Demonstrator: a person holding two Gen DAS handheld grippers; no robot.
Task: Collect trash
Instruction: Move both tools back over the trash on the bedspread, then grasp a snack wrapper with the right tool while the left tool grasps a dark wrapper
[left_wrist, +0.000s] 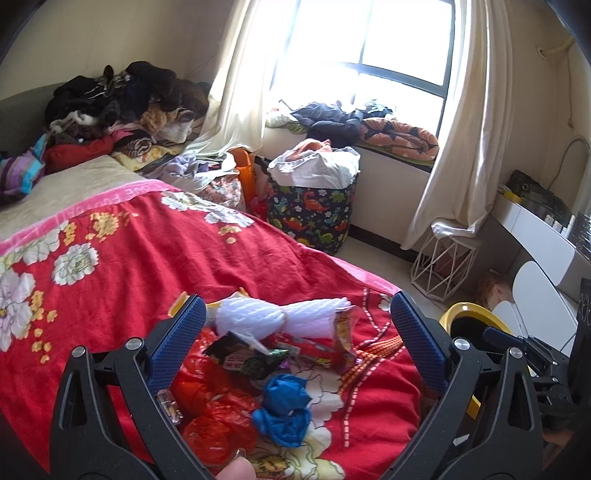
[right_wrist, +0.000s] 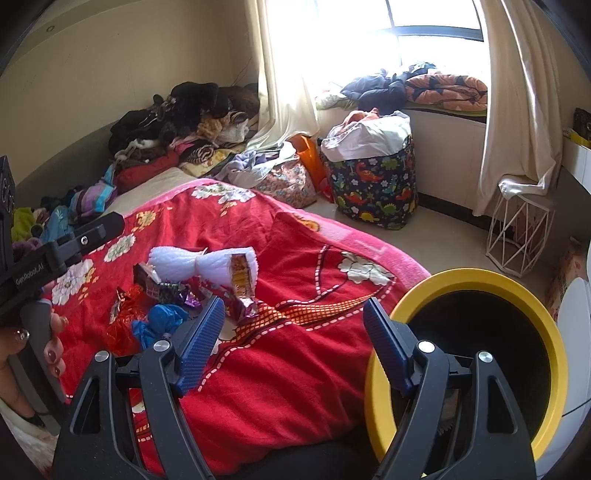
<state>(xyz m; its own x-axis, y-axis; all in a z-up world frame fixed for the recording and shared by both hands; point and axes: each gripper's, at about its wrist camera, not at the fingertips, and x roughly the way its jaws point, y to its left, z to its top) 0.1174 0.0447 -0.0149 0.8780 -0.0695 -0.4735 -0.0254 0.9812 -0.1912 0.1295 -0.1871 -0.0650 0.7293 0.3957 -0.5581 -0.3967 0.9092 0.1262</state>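
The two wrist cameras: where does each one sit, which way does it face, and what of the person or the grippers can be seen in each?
Left wrist: sits on the left gripper, jaws open, facing down over the trash pile on the red blanket; a fingertip shows at the bottom edge.
Right wrist: sits on the right gripper, jaws open and empty, facing the blanket's edge and the yellow-rimmed bin; the person's left hand shows.
Shared: trash pile, blanket, bin, dinosaur-print basket, window.
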